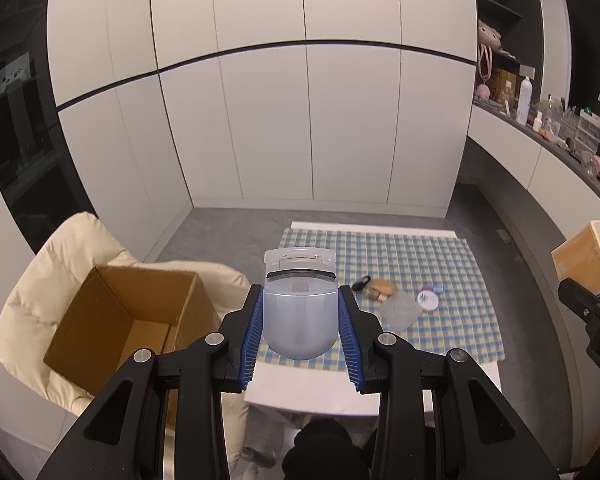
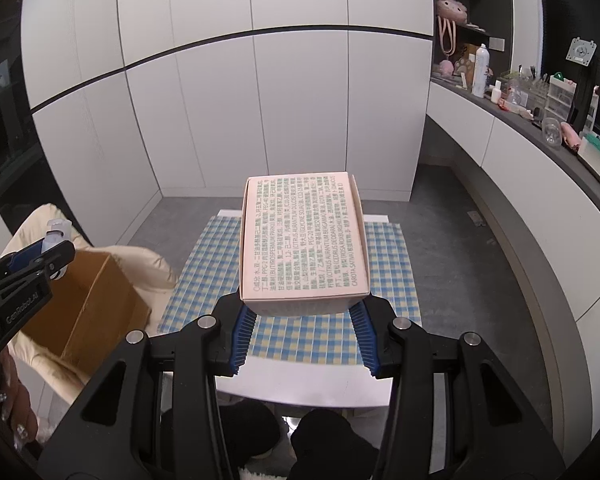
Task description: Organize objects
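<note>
My left gripper (image 1: pixel 300 292) is shut on a pale blue translucent eyelash curler case (image 1: pixel 300 312), held above the near edge of the checked cloth (image 1: pixel 452 320). My right gripper (image 2: pixel 302 308) is shut on a pink printed carton (image 2: pixel 304 240), lifted over the same cloth (image 2: pixel 388 272). An open cardboard box (image 1: pixel 120 320) rests on a cream padded chair (image 1: pixel 52 264) to the left; the box (image 2: pixel 96 300) also shows in the right wrist view. On the cloth lie a small brown bottle (image 1: pixel 382 289), a round white jar (image 1: pixel 427 301) and a clear flat lid (image 1: pixel 400 312).
The small white table (image 1: pixel 312 396) stands on a grey floor before white cupboards. A long counter (image 2: pixel 512 120) with bottles and organisers curves along the right wall. A person's dark-clad knees (image 2: pixel 320 436) sit under the table's near edge. The left gripper's body (image 2: pixel 20 276) shows at the right view's left.
</note>
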